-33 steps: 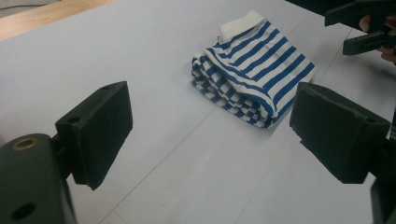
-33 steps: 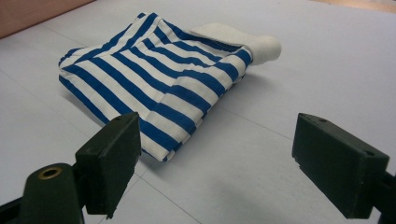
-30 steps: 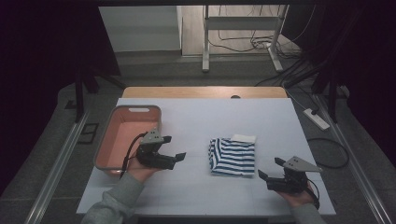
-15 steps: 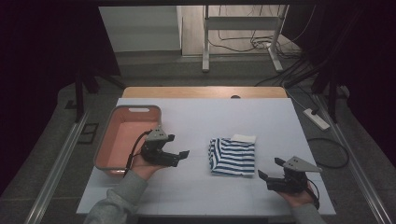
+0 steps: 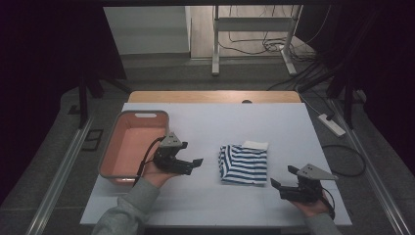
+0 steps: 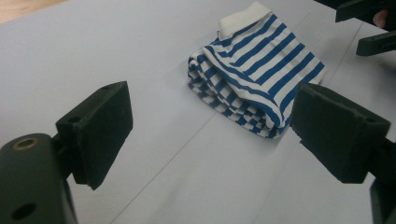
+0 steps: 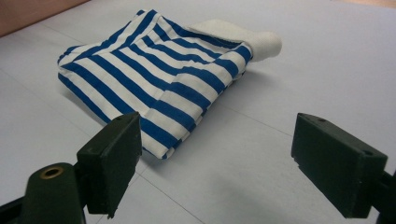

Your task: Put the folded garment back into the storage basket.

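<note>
Striped cloth, folded into a soft, squarish stack of blue and white bands, lies on the pale table between my two tools, and I judge I am in the approach, before any grasp. Nearest me, my right gripper sits low by the table's front edge, its jaws spread wide with nothing between them; in the right gripper view the cloth's layered corner lies just ahead. My left gripper hovers a little farther in, jaws likewise wide apart and empty, aimed at the folded edge. Next I should need to bring a jaw under that limp edge and pinch through all the layers so the stack does not unfold. A plain white band peeks from the cloth's far side. Beyond my left hand stands a salmon-pink plastic tub, smooth-walled with rounded corners, probably where the cloth goes.
</note>
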The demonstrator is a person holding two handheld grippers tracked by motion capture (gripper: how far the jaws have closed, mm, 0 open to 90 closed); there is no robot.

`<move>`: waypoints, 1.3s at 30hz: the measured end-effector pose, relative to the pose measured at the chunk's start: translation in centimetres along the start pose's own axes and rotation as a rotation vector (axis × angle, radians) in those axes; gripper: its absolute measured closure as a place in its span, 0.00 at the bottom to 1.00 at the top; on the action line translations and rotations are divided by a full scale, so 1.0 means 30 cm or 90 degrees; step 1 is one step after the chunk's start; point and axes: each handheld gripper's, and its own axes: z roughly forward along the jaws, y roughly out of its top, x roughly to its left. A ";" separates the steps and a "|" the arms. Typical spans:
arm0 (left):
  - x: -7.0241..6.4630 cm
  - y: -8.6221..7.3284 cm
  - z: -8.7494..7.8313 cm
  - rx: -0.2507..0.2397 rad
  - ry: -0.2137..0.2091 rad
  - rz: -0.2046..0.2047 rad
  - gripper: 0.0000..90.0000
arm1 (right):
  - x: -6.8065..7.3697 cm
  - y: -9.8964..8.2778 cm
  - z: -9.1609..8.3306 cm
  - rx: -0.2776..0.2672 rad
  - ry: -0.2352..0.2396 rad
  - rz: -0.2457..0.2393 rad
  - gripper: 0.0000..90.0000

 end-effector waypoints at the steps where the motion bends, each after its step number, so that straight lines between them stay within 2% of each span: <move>1: -0.002 0.003 0.006 0.001 0.000 0.000 0.15 | 0.001 0.001 0.001 -0.001 0.000 -0.001 0.19; 19: -0.049 0.079 0.096 0.008 -0.025 0.020 0.16 | 0.002 0.001 0.002 -0.005 0.004 -0.003 0.19; 32: -0.046 0.121 0.130 0.011 -0.031 0.015 0.16 | 0.003 0.001 0.004 -0.005 0.007 -0.005 0.19; 39: -0.042 0.140 0.166 0.025 -0.031 0.013 0.16 | 0.001 0.000 0.003 -0.004 0.008 -0.004 0.19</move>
